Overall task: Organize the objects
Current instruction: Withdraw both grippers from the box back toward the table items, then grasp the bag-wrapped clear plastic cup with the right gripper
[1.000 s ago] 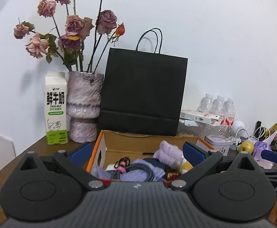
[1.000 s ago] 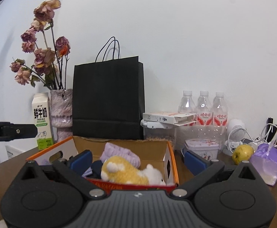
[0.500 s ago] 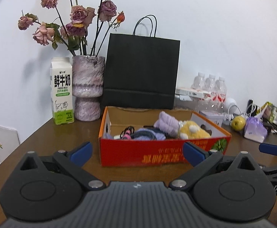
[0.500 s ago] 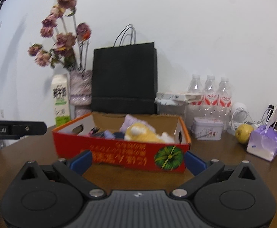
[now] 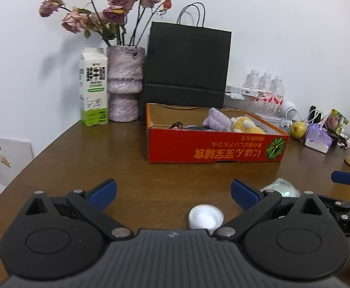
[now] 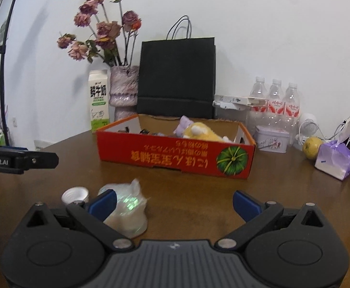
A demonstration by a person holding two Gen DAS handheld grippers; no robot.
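left wrist view: left gripper (image 5: 172, 189), lower centre of frame, jaws wide apart w/ nothing between the blue fingertips (image 5: 102, 190); it hangs over a brown table (image 5: 83, 158). a small white cap (image 5: 205, 219) lies on the table low in frame, between the fingers but nearer the right-hand one, partly hidden by the gripper body. a clear crinkled plastic bag (image 5: 281, 188) shows just behind the right-hand finger. mid-frame: red cardboard box (image 5: 215, 148), print upside down, holding a yellow plush toy (image 5: 245, 125), a purple cloth (image 5: 217, 120) and dark items at its left end, too small to identify. behind the box: black paper bag (image 5: 187, 64); to its left a mottled vase w/ dried roses (image 5: 124, 84) and a milk carton (image 5: 93, 87). right edge: part of the right gripper (image 5: 345, 178), seen side-on. right wrist view: right gripper (image 6: 173, 204), lower centre, jaws likewise wide apart and holding nothing. the plastic bag (image 6: 126, 206) lies lower left of centre, just beside the left-hand fingertip and partly behind it; contact cannot be told. the cap (image 6: 75, 195) sits left of the bag, near it. the box (image 6: 175, 157) stands mid-frame, well apart from both. right of the box: a small tin (image 6: 272, 139), three water bottles (image 6: 274, 100), a yellow-green fruit (image 6: 313, 147), a purple-tied pouch (image 6: 333, 159). the left gripper's arm (image 6: 18, 159) enters at the left edge.
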